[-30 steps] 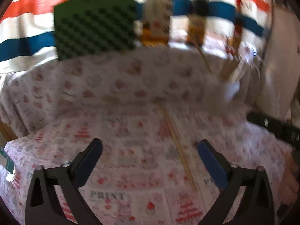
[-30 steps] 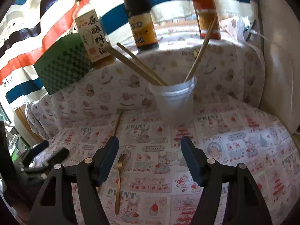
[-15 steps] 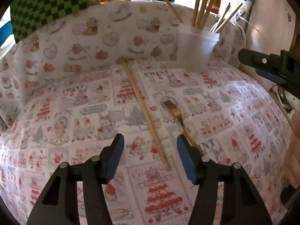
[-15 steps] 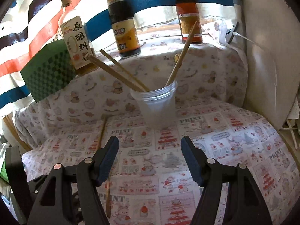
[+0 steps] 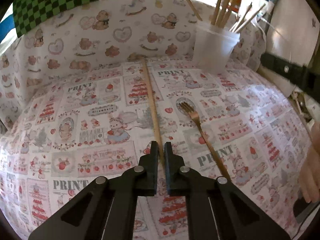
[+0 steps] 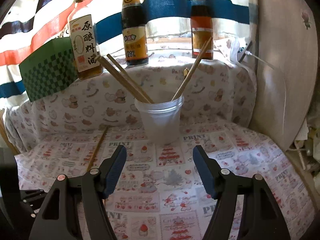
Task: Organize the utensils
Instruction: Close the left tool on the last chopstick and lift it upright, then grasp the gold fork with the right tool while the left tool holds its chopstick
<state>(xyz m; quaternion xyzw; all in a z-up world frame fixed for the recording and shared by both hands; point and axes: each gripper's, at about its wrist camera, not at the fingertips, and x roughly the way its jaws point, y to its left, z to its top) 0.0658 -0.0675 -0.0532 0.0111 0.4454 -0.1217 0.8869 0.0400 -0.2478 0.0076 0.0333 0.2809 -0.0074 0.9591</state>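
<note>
So on the printed tablecloth (image 5: pixel 84 120), a single loose chopstick (image 5: pixel 151 98) is pinched at its near end by the left gripper (image 5: pixel 161 150), jaws closed tight around it, and it runs off toward 12 o'clock. A gold fork (image 5: pixel 197 124) is laid just beside it at about 2 o'clock, not touching. Further back at 1 o'clock, a translucent plastic cup (image 5: pixel 215 48) is seen with several chopsticks (image 6: pixel 128 80) leaned inside. The right gripper (image 6: pixel 160 170) is held wide apart with nothing in it, the cup straight at 12 o'clock.
</note>
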